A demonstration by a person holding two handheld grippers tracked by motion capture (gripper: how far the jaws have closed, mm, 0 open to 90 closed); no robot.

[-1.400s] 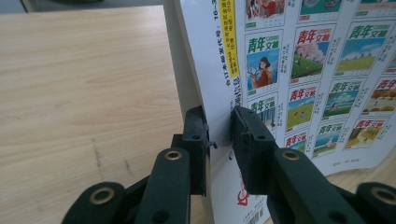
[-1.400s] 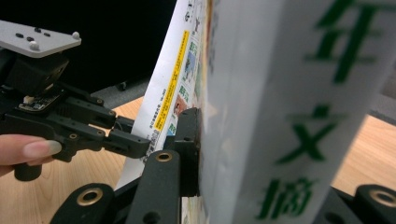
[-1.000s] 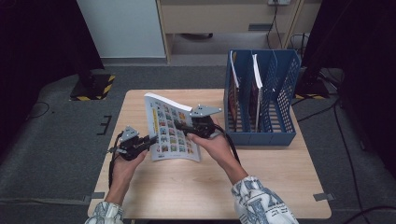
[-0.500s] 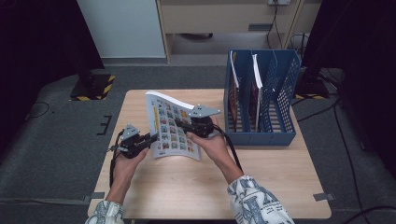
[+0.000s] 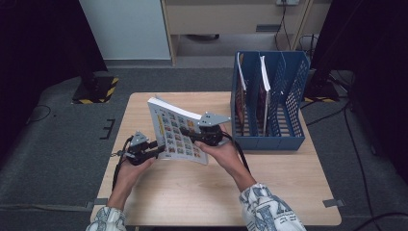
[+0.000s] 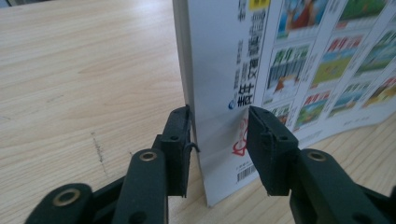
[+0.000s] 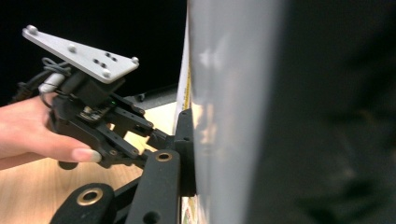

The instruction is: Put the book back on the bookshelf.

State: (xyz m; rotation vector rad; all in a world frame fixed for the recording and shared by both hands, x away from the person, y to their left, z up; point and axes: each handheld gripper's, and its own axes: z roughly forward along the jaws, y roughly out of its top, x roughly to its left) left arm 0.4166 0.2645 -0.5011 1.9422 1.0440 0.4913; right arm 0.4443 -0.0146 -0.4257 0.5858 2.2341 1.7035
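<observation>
Left claw [image 6: 219,140] has just let its jaws come apart off our picture book [image 5: 175,132], so now only our right claw [image 5: 192,138], beside it, pinches the book to carry it.

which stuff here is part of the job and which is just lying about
In the job:
- book, tilted up off the table
- right gripper, clamped on the book
- left gripper, jaws just opened, one pad off the cover
- blue file rack, likely where the book goes

Lying about:
- two books already in the rack
- yellow-black striped base on the floor
</observation>
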